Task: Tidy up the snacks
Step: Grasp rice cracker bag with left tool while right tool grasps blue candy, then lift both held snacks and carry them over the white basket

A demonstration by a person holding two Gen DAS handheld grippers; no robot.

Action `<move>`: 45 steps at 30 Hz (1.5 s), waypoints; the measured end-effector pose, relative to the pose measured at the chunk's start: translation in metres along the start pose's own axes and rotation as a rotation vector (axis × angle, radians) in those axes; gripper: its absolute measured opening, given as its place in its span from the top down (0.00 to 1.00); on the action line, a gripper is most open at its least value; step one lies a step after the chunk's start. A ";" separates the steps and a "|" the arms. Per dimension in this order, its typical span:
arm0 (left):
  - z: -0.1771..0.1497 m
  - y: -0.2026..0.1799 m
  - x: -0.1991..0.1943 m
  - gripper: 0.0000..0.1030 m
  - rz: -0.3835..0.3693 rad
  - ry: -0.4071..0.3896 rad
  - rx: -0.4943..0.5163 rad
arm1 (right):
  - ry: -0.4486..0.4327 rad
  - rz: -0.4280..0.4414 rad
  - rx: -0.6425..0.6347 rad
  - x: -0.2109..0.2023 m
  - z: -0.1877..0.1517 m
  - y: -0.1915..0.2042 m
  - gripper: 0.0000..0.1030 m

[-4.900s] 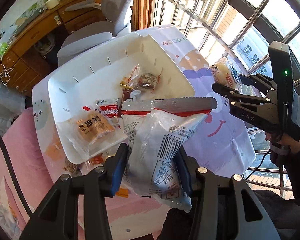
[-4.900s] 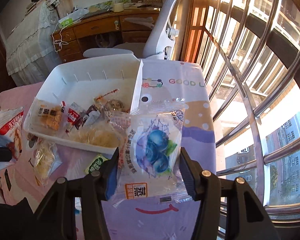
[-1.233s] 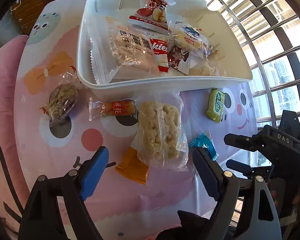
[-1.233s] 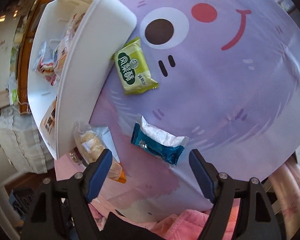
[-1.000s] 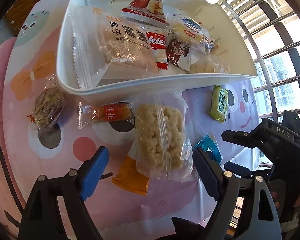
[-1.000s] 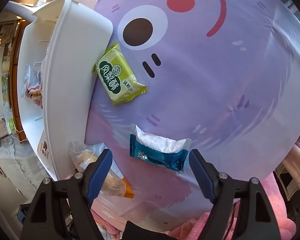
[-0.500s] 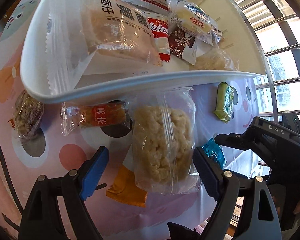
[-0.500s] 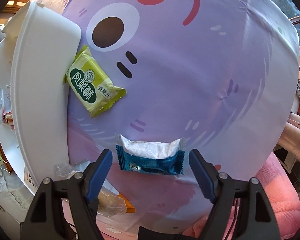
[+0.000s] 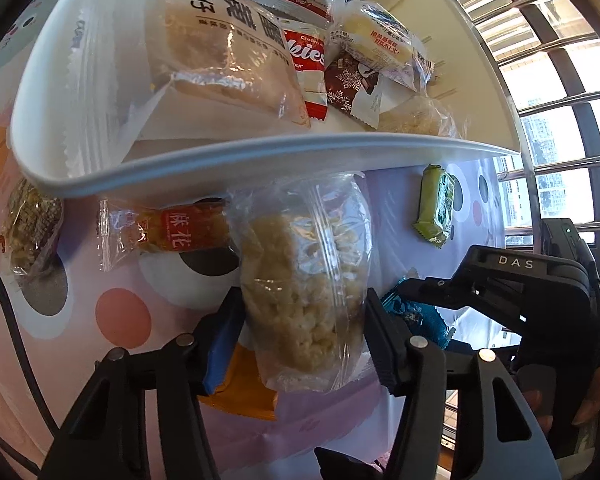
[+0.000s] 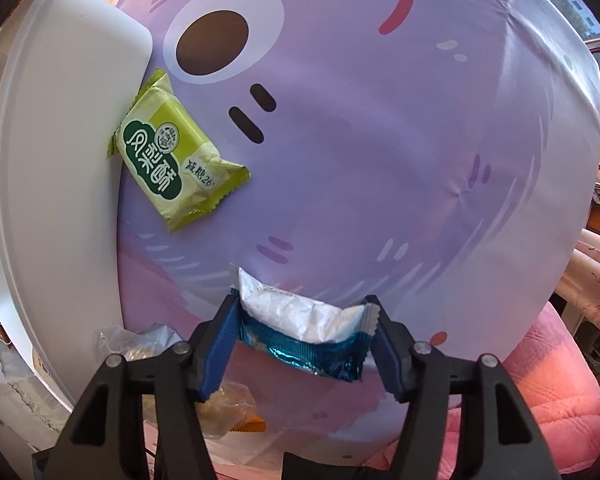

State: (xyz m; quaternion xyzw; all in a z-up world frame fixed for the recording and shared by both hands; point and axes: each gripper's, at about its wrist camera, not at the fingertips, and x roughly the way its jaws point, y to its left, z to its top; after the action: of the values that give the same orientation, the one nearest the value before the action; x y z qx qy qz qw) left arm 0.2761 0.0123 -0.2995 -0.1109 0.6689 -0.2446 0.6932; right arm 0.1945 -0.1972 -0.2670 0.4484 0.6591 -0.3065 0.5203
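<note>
two grippers: both mine, each closed on a snack
left gripper: pinching the clear rice cake bag on the cloth, just beside the tray
right gripper: clamped on the blue packet, flat on the cloth

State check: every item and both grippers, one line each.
Left gripper: shut on rice cake.
Rice cake: gripped, in clear bag.
Right gripper: shut on blue packet.
Blue packet: gripped, sealed.
Green packet: loose on the cloth, touching bin.
Bin: holds several snacks.
Red twist pack: loose beside bin.
</note>
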 end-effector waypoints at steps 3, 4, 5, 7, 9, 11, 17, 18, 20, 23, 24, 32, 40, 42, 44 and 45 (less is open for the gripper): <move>0.000 0.001 -0.003 0.52 -0.001 -0.006 -0.010 | 0.001 0.009 -0.001 0.003 -0.002 0.006 0.47; 0.000 0.001 -0.003 0.52 0.000 -0.006 -0.014 | 0.004 0.016 0.000 0.003 -0.003 0.005 0.47; 0.000 0.001 -0.004 0.53 0.003 -0.007 -0.016 | 0.006 0.020 -0.001 0.003 -0.003 0.004 0.48; -0.001 0.000 -0.007 0.55 0.015 -0.008 -0.017 | 0.018 0.036 0.002 0.004 -0.003 0.002 0.50; -0.002 -0.001 -0.012 0.56 0.039 -0.011 -0.011 | 0.038 0.055 0.001 0.006 -0.003 -0.002 0.52; -0.004 -0.001 -0.016 0.56 0.072 -0.011 -0.007 | 0.052 0.076 -0.005 0.006 -0.004 -0.004 0.54; -0.015 0.000 -0.031 0.61 0.107 -0.033 -0.031 | 0.088 0.133 -0.037 0.005 -0.006 -0.008 0.59; -0.017 -0.001 -0.033 0.64 0.115 -0.040 -0.033 | 0.094 0.139 -0.045 0.004 -0.005 -0.007 0.59; -0.021 -0.002 -0.038 0.66 0.118 -0.058 -0.045 | 0.110 0.148 -0.065 0.005 -0.006 -0.008 0.60; -0.027 -0.004 -0.044 0.67 0.127 -0.082 -0.074 | 0.137 0.162 -0.111 0.010 -0.011 -0.008 0.62; -0.030 -0.003 -0.048 0.67 0.133 -0.089 -0.084 | 0.145 0.164 -0.127 0.009 -0.012 -0.009 0.62; -0.049 -0.015 -0.072 0.67 0.168 -0.142 -0.153 | 0.186 0.165 -0.266 -0.009 -0.007 0.002 0.63; -0.055 -0.037 -0.102 0.67 0.171 -0.206 -0.204 | 0.199 0.191 -0.425 -0.037 0.004 0.039 0.64; -0.054 -0.043 -0.111 0.67 0.176 -0.223 -0.208 | 0.190 0.204 -0.462 -0.046 0.007 0.045 0.64; -0.051 -0.050 -0.119 0.67 0.185 -0.238 -0.203 | 0.176 0.218 -0.502 -0.056 0.003 0.044 0.64; -0.049 -0.054 -0.123 0.67 0.189 -0.246 -0.199 | 0.169 0.226 -0.521 -0.062 0.005 0.048 0.64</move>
State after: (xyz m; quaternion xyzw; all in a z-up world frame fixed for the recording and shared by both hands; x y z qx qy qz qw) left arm 0.2192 0.0348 -0.1705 -0.1445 0.6074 -0.0954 0.7753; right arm 0.2435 -0.1992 -0.2054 0.3943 0.7023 -0.0289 0.5920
